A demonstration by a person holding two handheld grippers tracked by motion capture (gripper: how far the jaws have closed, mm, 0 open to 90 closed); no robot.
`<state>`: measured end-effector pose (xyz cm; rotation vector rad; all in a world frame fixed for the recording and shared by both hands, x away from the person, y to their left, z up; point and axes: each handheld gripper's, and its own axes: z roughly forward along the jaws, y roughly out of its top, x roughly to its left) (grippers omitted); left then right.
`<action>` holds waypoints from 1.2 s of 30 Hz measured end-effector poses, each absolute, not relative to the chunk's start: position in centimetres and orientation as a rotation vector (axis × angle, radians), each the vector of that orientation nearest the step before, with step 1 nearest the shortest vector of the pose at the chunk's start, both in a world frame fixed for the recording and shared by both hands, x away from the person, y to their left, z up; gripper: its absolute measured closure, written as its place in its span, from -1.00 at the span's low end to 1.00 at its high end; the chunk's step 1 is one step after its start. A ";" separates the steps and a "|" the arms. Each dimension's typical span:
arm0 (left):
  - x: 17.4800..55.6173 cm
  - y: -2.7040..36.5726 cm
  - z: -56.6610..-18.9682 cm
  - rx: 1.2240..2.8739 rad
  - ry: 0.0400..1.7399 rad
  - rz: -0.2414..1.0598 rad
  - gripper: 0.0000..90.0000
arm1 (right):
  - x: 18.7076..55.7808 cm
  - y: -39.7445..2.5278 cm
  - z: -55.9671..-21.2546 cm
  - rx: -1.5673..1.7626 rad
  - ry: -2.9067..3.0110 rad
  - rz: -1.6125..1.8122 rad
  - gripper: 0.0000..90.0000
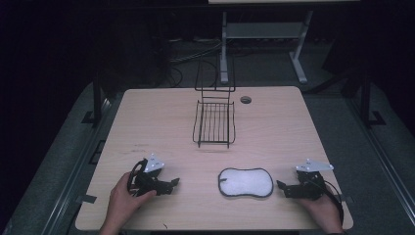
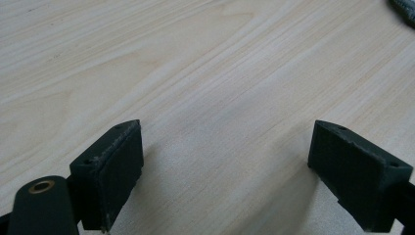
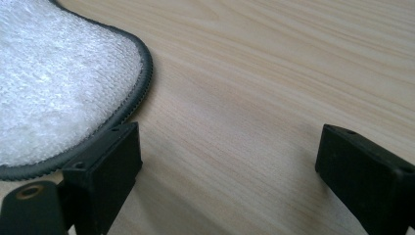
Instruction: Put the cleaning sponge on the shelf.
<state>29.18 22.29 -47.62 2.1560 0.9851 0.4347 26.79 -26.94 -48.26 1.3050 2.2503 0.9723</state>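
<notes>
A white fluffy pad with a dark grey rim [image 1: 245, 182] lies flat on the wooden table [image 1: 147, 117], near its front edge. A black wire rack [image 1: 214, 123] stands behind it at the table's middle. My left gripper [image 1: 172, 184] rests low at the front left, held by a hand, jaws wide apart over bare wood [image 2: 225, 161]. My right gripper [image 1: 280, 186] sits just right of the pad, open, with nothing between its fingers [image 3: 227, 166]. In the right gripper view the pad's edge [image 3: 73, 98] lies beside the left finger [image 3: 105, 169].
A round cable hole [image 1: 245, 100] sits near the table's far edge. Beyond the table stands a white desk frame [image 1: 298, 54] with cables on a dark floor. Black posts [image 1: 97, 98] flank the table's sides.
</notes>
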 end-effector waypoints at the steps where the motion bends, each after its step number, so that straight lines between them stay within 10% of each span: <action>1: 29.2 22.3 -47.6 2.156 0.985 0.435 -0.72 | 26.8 -26.9 -48.3 1.304 2.251 0.972 -0.79; 13: 29.2 22.3 -47.6 2.156 0.984 0.434 -0.72 | 26.7 -27.3 -47.1 1.332 2.294 1.000 -0.40; 25: 29.2 22.3 -47.6 2.156 0.985 0.433 -0.72 | 25.3 -25.7 -44.7 1.183 2.386 1.235 0.99; 36: 29.2 22.3 -47.6 2.156 0.985 0.434 -0.72 | 24.7 -22.4 -45.0 1.056 2.564 1.247 1.00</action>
